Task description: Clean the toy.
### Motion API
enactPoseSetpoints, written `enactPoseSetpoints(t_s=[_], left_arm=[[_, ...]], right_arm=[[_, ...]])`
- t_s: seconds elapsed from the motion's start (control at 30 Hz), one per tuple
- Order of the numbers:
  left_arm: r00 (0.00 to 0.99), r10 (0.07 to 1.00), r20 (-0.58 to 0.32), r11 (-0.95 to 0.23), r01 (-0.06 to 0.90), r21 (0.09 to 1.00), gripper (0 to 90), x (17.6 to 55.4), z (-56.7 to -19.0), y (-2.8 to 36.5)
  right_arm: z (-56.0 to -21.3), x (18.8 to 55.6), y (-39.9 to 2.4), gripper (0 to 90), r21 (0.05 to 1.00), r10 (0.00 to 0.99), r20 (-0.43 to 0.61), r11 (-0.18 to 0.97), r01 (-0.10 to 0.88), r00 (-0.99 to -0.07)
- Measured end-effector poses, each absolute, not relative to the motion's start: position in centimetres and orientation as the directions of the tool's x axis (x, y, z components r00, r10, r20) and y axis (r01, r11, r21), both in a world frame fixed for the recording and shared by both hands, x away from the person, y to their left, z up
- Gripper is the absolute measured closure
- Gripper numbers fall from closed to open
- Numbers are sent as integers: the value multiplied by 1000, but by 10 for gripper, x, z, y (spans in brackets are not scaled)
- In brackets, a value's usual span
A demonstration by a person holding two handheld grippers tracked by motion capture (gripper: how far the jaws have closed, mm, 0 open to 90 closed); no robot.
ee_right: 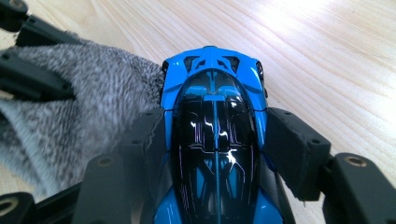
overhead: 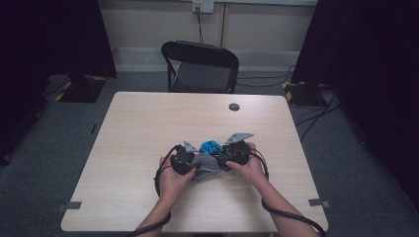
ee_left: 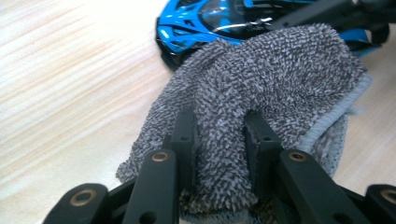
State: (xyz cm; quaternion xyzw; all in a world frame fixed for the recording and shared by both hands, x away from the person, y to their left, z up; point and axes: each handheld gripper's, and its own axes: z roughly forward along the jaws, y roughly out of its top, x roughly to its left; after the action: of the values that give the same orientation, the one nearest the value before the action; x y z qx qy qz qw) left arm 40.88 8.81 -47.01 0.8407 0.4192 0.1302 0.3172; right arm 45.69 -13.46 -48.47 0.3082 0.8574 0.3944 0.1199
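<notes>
Grey looped-pile microfibre cloth point(ee_left: 261, 88) sits bunched between the jaws of the left gripper point(ee_left: 219, 135), pinched tight on a fold, and draped against the side of a glossy blue-and-black toy sports car point(ee_right: 215, 140). Right gripper point(ee_right: 215, 154) clamps that car across its flanks, low over the pale wooden table point(overhead: 148, 123) near the person's edge. Beyond them stands an empty black folding chair point(overhead: 200, 66). Risk, as I see it: a hard wipe could twist the slick body out of that side grip, or snag loops on the rear vents.
</notes>
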Motion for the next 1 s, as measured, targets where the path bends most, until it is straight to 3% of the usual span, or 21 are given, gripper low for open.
enactPoseSetpoints(t_s=[1.0], left_arm=[[555,832,-33,-405,646,647,694,437,-467,114]], right_arm=[[-486,456,-138,397,762,617,42,490,425,-786]])
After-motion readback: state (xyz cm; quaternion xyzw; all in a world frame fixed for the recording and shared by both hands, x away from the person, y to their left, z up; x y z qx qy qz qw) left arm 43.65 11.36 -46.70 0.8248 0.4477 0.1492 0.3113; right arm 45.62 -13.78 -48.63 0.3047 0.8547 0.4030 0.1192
